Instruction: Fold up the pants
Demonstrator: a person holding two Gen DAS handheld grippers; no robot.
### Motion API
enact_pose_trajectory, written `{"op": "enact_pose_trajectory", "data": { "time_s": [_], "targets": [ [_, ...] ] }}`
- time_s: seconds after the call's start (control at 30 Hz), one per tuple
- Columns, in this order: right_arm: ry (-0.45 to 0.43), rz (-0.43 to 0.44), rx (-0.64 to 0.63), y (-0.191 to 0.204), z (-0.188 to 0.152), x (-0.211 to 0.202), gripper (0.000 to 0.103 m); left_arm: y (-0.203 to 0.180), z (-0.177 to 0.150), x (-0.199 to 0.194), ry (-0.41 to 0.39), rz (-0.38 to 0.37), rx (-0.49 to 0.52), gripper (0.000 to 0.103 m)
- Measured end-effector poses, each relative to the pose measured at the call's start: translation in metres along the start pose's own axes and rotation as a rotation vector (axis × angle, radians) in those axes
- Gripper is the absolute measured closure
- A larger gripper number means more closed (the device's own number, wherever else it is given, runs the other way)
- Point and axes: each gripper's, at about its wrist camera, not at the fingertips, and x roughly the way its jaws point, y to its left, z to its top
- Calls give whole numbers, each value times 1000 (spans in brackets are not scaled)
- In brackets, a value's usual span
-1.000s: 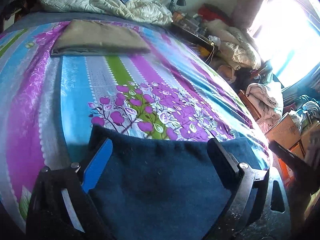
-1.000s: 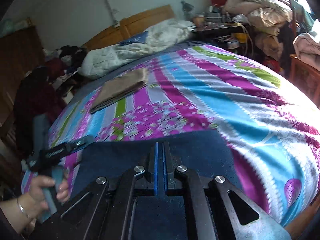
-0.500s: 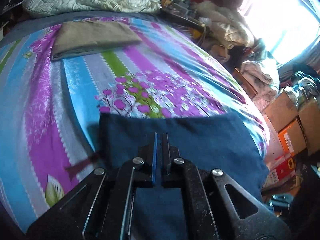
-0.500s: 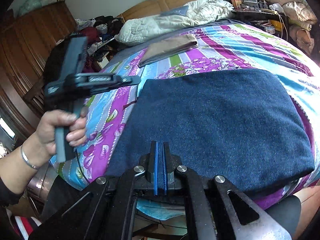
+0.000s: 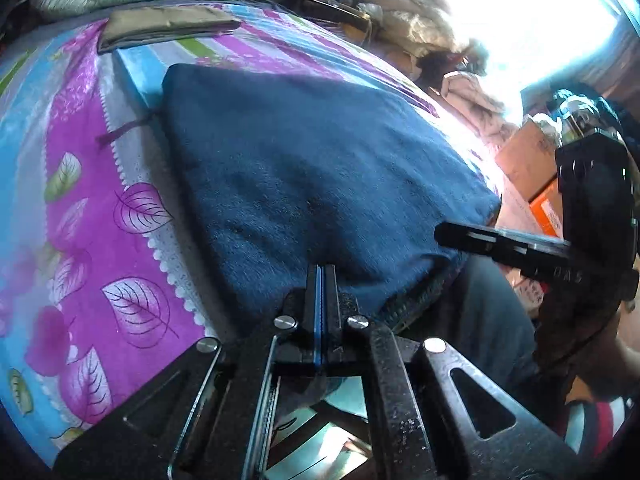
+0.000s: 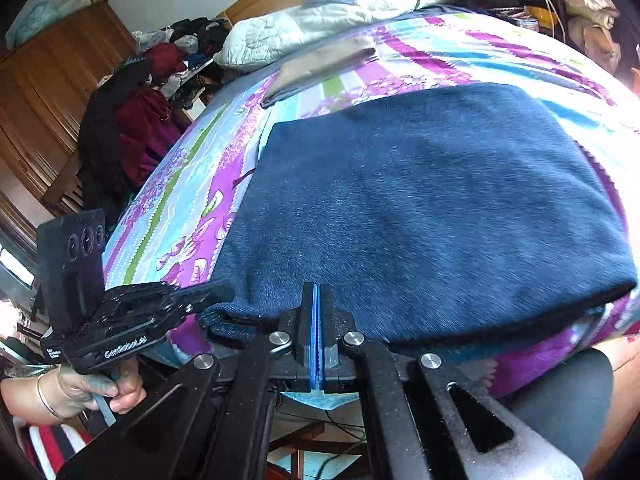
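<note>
Dark blue fuzzy pants (image 6: 420, 208) lie folded flat on the bed with the striped flowery sheet (image 6: 460, 56), near its front edge. Both the left hand-held gripper (image 5: 319, 280) and the right hand-held gripper (image 6: 317, 300) are squeezed closed and hold nothing. I think the pants are soft, thick and floppy, so grab the near corners.

Navy pants (image 6: 420, 208), tan garment (image 6: 324, 64) on bed (image 6: 172, 208)

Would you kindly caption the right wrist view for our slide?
Folded navy pants lie on the floral bedspread; both grippers shut, empty.
</note>
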Motion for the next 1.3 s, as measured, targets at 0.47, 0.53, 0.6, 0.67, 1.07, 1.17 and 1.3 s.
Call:
{"op": "enact_pose_trajectory", "data": {
  "time_s": [0.47, 0.53, 0.6, 0.67, 1.07, 1.17, 1.3],
  "targets": [
    [64, -107, 86, -47, -1, -2, 103, 6, -21, -4, 24, 58, 35, 102],
    [-4, -98, 76, -51, 11, -25, 103, 14, -11, -16, 21, 31, -33, 102],
    [-85, -82, 100, -70, 24, -49, 96, 19, 3, -37, -54, 0, -75, 102],
    [-143, -99, 108, -96, 38, -64, 62, 32, 18, -47, -102, -22, -112, 91],
    [-46, -2, 199, -201, 73, -7, 33, 80, 44, 34, 45, -41, -250, 47],
    [-30, 131, 194, -206, 73, 3, 35, 79, 49, 37, 42, -78, -270, 46],
    [-37, 274, 148, -202, 71, 7, 42, 77, 60, 43, 49, -127, -297, 41]
  ]
}}
